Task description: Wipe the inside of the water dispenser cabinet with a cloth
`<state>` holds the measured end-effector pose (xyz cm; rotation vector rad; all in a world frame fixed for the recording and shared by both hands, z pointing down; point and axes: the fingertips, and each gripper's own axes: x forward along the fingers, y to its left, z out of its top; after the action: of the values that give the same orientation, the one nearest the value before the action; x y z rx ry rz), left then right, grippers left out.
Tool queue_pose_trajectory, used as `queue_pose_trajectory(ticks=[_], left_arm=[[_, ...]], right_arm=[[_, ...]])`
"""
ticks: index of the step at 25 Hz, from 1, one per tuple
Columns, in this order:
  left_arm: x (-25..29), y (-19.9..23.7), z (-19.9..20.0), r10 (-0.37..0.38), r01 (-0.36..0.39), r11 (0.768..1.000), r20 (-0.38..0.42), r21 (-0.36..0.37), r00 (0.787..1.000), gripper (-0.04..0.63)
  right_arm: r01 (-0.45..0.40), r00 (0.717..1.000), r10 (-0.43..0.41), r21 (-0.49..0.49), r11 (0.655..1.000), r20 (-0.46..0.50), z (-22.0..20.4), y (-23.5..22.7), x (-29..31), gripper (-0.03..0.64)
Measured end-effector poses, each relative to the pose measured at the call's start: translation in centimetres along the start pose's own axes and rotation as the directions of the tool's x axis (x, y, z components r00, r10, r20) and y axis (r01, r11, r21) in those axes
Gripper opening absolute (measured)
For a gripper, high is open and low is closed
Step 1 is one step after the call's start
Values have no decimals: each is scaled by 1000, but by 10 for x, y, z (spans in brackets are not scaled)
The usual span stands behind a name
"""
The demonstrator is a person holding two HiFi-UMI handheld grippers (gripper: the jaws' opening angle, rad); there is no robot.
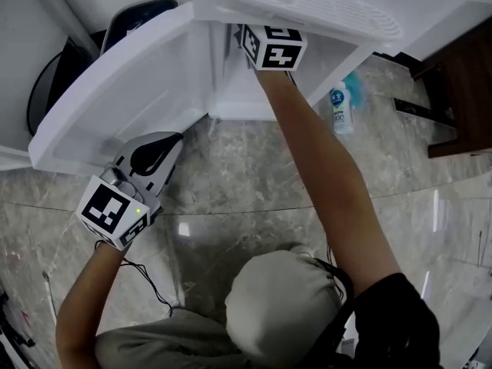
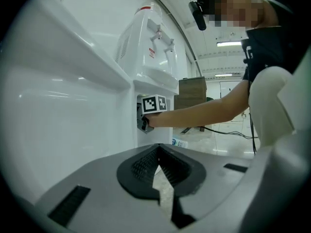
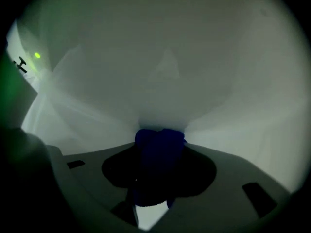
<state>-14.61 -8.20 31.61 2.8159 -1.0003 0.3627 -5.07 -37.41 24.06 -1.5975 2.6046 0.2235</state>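
we hold the blue cloth (image 3: 155, 165) in the right gripper (image 3: 159, 142), cabinet wall (image 3: 165, 76) dead ahead at frame centre; left gripper (image 1: 157, 152) closed, empty, lower left.

Left gripper (image 2: 158, 148): held low, jaws closed, nothing gripped. Right gripper (image 3: 158, 142): arm outstretched, jaws closed on blue cloth (image 3: 158, 160).

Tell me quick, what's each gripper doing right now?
Left gripper: closed, empty.
Right gripper: closed on the blue cloth, inside the cabinet.
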Motion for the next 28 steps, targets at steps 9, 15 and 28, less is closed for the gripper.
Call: queue_pose_trajectory(ticks=[9, 15, 28], left_arm=[[1, -3, -7, -7, 7, 1000, -17, -5, 1000, 5], [1, -4, -5, 1, -1, 998, -1, -64, 1000, 5], [-2, -4, -13, 27, -28, 997, -15, -75, 1000, 5]], right_arm=[[2, 995, -1, -8, 1000, 95, 9, 21, -39, 156], [1, 998, -2, 16, 1000, 56, 3, 8, -18, 156], [-101, 994, 98, 58, 993, 53, 0, 29, -48, 156]])
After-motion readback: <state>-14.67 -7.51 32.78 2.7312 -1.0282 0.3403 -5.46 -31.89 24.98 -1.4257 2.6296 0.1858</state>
